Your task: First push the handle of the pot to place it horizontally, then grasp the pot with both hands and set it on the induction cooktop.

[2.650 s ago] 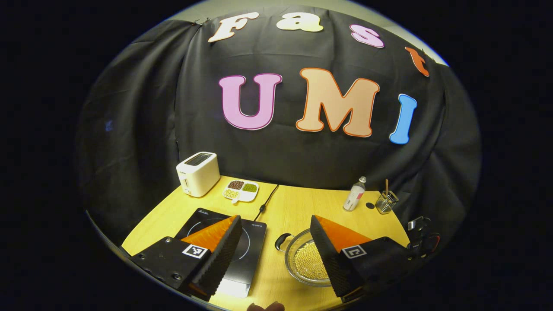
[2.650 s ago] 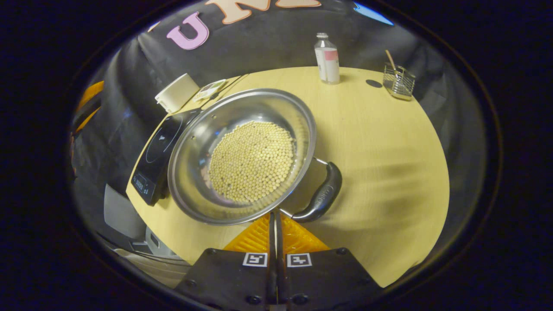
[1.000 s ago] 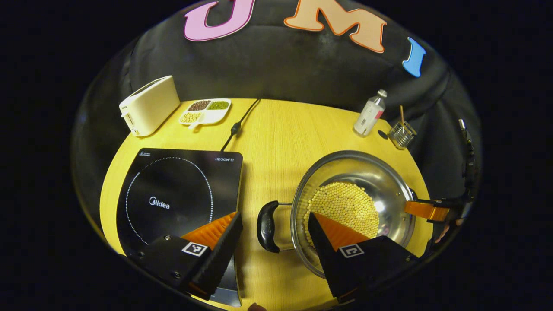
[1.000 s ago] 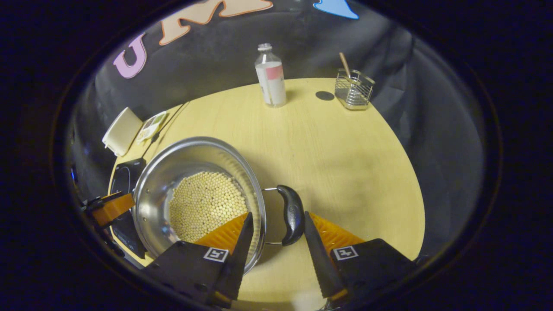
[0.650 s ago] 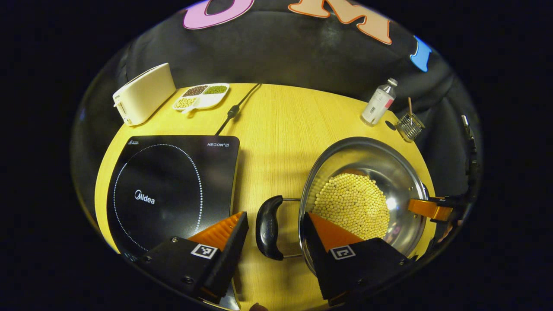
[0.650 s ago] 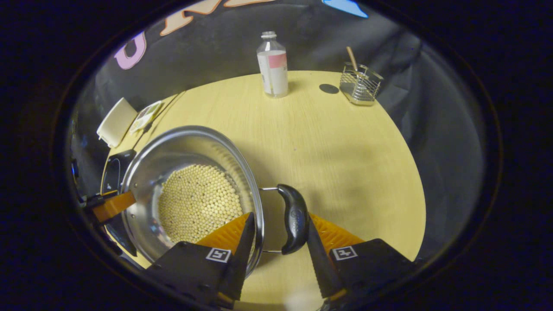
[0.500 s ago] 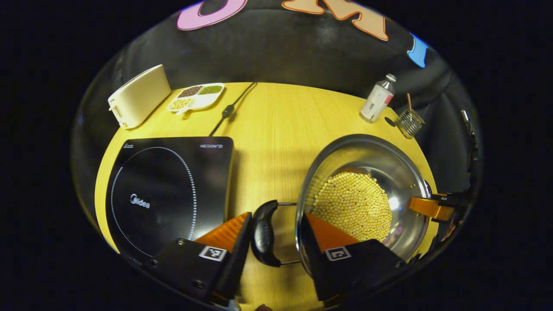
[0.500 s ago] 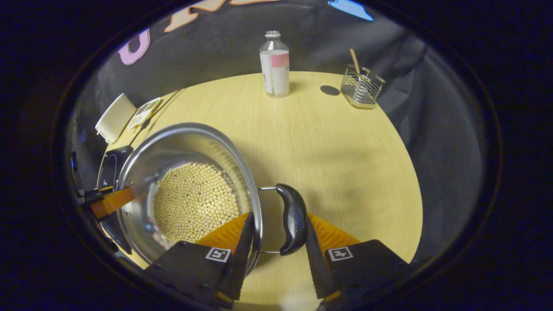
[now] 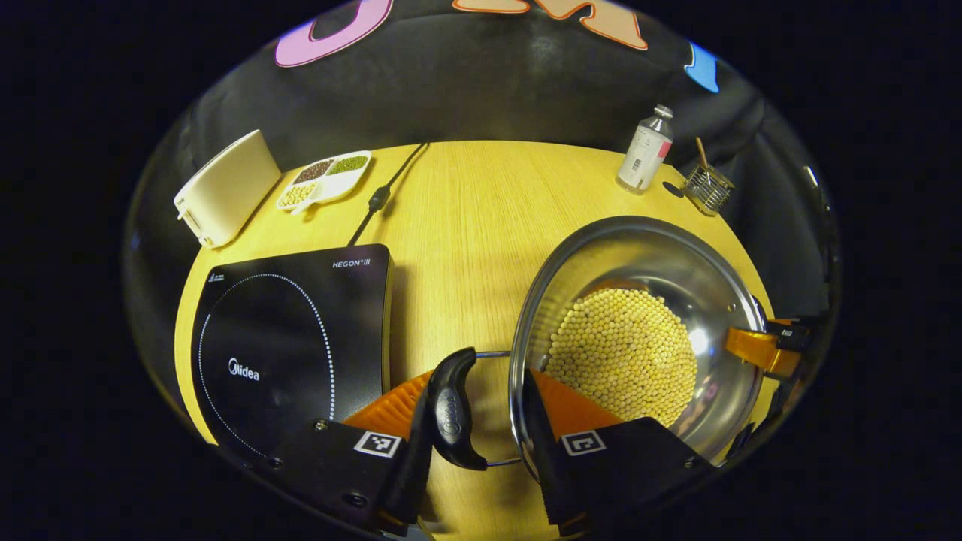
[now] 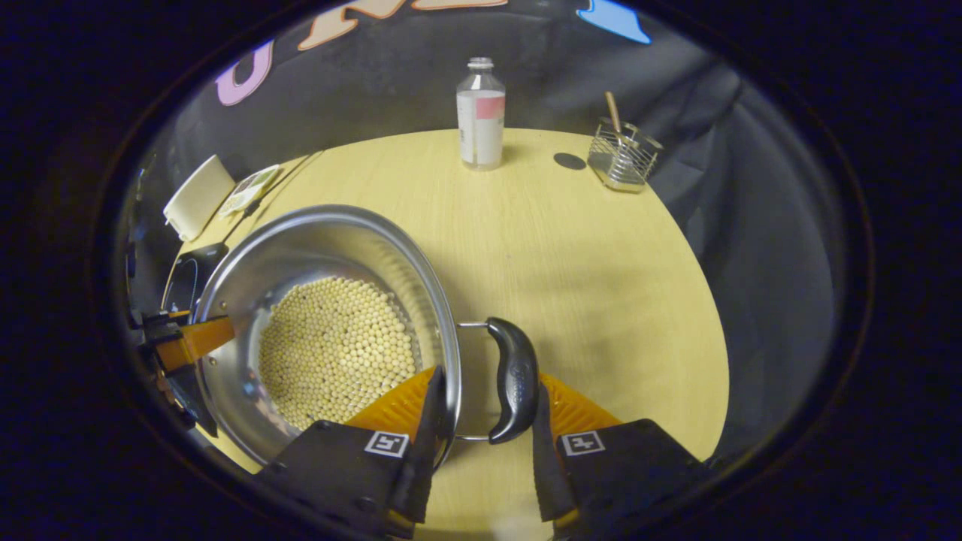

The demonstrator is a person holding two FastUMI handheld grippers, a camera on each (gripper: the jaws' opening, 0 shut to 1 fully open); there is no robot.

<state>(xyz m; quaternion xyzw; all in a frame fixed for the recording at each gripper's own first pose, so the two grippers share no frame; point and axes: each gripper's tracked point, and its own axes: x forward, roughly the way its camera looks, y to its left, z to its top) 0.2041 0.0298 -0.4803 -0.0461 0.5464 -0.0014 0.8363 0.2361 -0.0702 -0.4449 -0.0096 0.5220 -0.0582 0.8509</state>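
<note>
Progress looks past the halfway mark: the pot's (image 9: 639, 330) two handles lie level, one to each side, so the push seems done; gripping, lifting and setting it on the cooktop (image 9: 289, 342) remain. The pot sits on the table (image 9: 466, 225), just right of the cooktop, not on it. From the left: the cooktop is a flat, glossy black slab with a dotted ring. The left gripper (image 9: 472, 443) is spread around the left handle (image 9: 451, 409), a curved black grip on thin wire; one finger may touch it, full pinch not evident. The pot is a shiny steel bowl holding small round pale beans (image 9: 624, 357). The right gripper (image 10: 481, 432) likewise straddles the right handle (image 10: 513, 379), jaws apart.
</note>
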